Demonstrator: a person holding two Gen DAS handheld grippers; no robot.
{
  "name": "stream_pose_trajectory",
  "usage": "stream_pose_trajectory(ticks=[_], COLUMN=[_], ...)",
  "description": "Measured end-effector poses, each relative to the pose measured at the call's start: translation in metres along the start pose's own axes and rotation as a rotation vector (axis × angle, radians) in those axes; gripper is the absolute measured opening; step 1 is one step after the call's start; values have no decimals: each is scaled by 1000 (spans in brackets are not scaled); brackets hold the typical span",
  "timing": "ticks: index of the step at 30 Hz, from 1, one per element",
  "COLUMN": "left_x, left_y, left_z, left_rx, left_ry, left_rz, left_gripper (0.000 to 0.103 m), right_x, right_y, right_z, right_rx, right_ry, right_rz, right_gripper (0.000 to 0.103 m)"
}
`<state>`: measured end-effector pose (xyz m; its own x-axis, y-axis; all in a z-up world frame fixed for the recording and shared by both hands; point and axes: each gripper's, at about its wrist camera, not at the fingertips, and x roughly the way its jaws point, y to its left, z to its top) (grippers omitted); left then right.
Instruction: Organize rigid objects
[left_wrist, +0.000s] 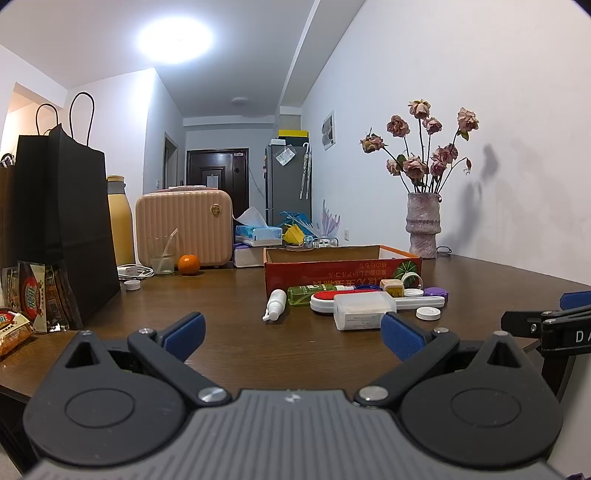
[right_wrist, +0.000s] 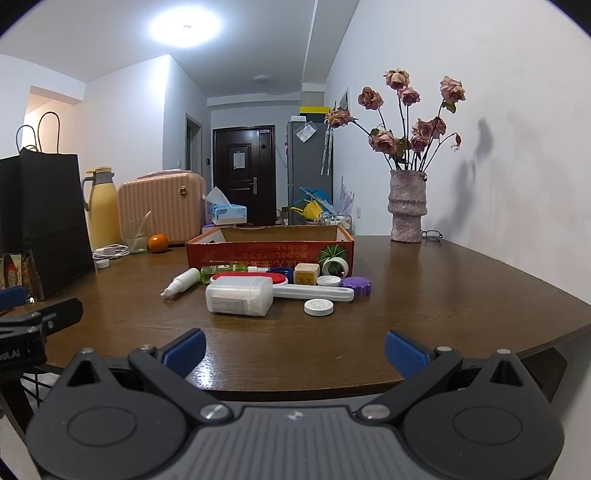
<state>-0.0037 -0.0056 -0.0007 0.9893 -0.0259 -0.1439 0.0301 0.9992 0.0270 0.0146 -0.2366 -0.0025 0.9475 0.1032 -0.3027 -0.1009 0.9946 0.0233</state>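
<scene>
A red cardboard box (left_wrist: 341, 271) (right_wrist: 269, 251) stands open on the brown table (left_wrist: 229, 314) (right_wrist: 424, 295). In front of it lie several small items: a white translucent container (left_wrist: 364, 314) (right_wrist: 240, 295), a small white spray bottle (left_wrist: 275, 303) (right_wrist: 181, 282), a green bottle (left_wrist: 306, 294) (right_wrist: 223, 274), a white-handled red brush (left_wrist: 413, 303) (right_wrist: 314, 291), a white lid (left_wrist: 427, 313) (right_wrist: 318, 307), a purple cap (left_wrist: 436, 292) (right_wrist: 356, 286). My left gripper (left_wrist: 293, 334) is open and empty near the table's front edge. My right gripper (right_wrist: 295, 350) is open and empty, short of the items.
A black paper bag (left_wrist: 59, 221) (right_wrist: 40, 221) and snack packets (left_wrist: 33, 299) stand at the left. A yellow flask (left_wrist: 120, 221), pink case (left_wrist: 183, 227), glass (left_wrist: 162, 254) and orange (left_wrist: 188, 264) sit at the back. A vase of dried roses (left_wrist: 423, 225) (right_wrist: 406, 206) stands by the right wall.
</scene>
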Motion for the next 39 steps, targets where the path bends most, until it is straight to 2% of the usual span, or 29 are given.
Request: stream_pose_trajectory(ticks=[30,37,39], left_x=[0,23,32], left_y=[-3,-7,-7], left_z=[-2,-3,-3], left_rx=[4,30,36], left_ry=[8,51,67], left_rz=[1,36,18], left_gripper=[103,103,103], right_x=[0,9,16], right_y=[1,-1,-5], right_z=[-2,-7,-12], right_rx=[0,7,12], right_ry=[4,24,33], right_rz=[4,-14,-36], right_gripper=[103,103,103])
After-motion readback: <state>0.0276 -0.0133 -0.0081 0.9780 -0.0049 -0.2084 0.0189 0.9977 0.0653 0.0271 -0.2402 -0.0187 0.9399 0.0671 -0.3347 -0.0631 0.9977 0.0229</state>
